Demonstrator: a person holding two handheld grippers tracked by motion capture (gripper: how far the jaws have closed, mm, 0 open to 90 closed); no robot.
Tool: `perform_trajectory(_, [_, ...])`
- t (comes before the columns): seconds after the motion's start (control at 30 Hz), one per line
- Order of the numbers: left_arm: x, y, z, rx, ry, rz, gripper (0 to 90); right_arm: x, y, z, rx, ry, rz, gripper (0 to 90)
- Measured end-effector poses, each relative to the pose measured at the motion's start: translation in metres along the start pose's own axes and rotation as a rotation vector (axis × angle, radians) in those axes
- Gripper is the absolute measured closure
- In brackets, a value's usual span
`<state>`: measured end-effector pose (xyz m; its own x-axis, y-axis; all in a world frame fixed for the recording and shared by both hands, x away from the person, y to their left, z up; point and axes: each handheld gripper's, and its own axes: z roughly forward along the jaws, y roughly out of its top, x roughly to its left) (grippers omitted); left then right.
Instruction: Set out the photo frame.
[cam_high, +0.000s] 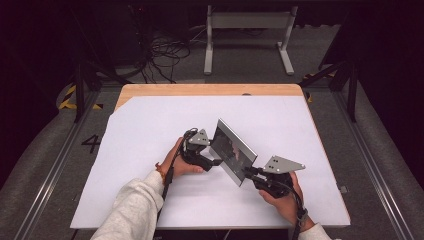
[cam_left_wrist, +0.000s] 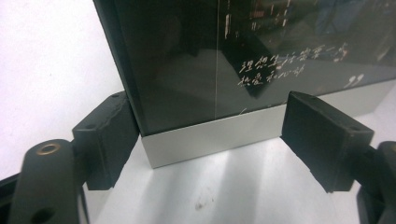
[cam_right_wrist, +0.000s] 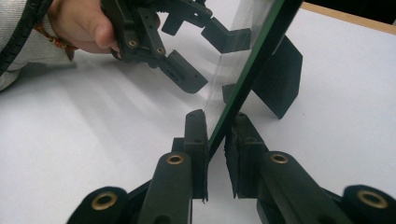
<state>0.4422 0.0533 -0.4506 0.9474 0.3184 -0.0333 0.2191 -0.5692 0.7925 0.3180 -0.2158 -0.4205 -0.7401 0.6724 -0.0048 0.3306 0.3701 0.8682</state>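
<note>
The picture frame (cam_high: 233, 151) stands upright on the bench (cam_high: 150, 130), its back prop behind. The right claw (cam_right_wrist: 215, 140) pinches its edge, steadying it; the left claw (cam_left_wrist: 210, 135), spread wide, straddles its lower corner.

Both forearms, in light sleeves, come in from the near edge. The left hand (cam_high: 179, 162) grips the left gripper (cam_high: 216, 161) from behind, pointing right, its 2 jaws standing wide, the pads spread apart. The right hand (cam_high: 281, 197) holds the right gripper (cam_high: 246, 172), pointing left, its 2 jaws drawn close, clamped on a thin panel edge (cam_right_wrist: 219, 127).
</note>
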Motion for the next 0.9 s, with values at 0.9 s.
perform_trajectory(0.9, [-0.014,-0.014,-0.029,0.079,0.017,0.069,29.9,-0.012,0.0,0.002,-0.001,0.032,0.02,79.8])
